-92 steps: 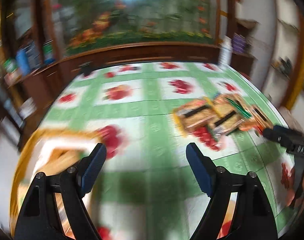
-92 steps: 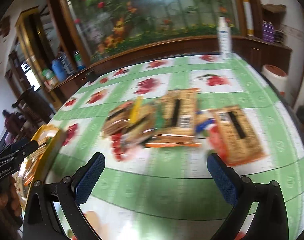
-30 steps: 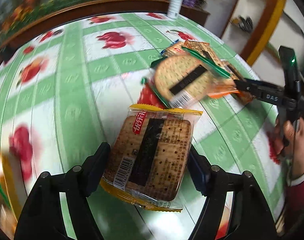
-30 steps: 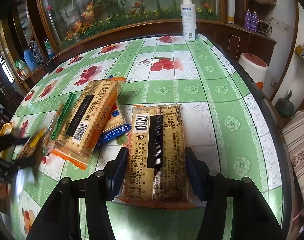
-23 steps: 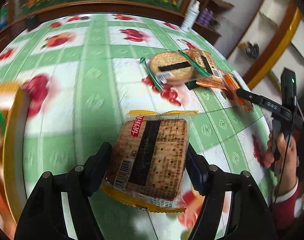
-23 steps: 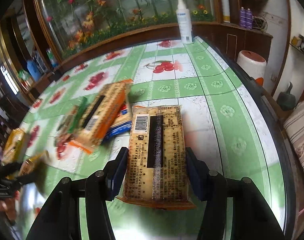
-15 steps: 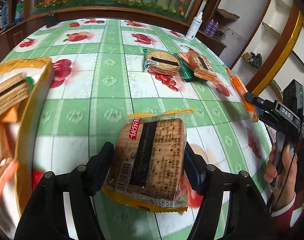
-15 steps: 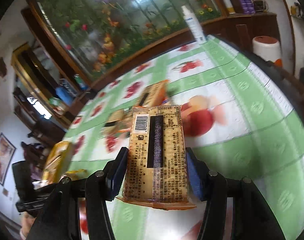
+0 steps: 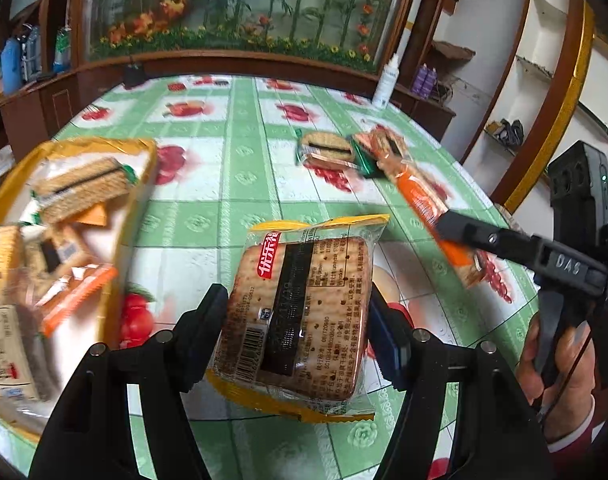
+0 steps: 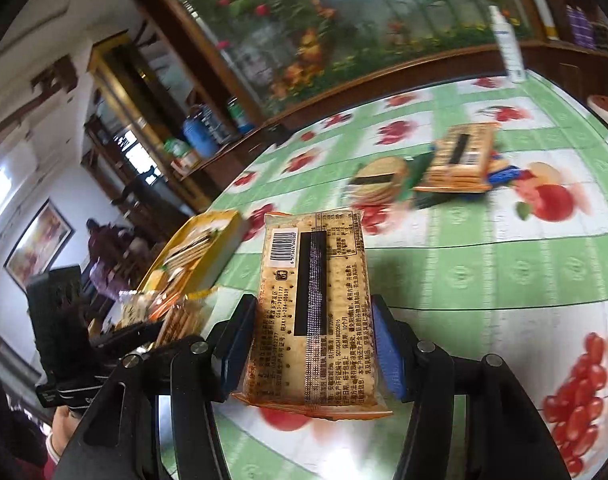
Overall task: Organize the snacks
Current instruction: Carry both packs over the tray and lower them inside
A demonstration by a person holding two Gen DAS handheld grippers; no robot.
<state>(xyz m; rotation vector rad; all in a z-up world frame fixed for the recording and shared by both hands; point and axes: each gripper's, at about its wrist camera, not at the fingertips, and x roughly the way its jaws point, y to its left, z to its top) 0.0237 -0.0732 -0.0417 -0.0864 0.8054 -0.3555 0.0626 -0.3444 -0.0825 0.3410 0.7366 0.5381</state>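
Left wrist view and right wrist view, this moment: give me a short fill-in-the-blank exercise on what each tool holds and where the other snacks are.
1. The left tool is shut on a cracker pack with a ____ wrapper edge.
2. The right tool grips a long cracker pack whose barcode is at the end ____ from the tool.
3. The yellow tray already holds several ____.
4. The loose snack pile lies on the green-checked ____.

Missing words: yellow; farthest; cracker packs; tablecloth

Green-checked fruit-print table (image 9: 240, 148) with yellow tray (image 9: 140, 184), loose cracker packs (image 10: 460, 160).
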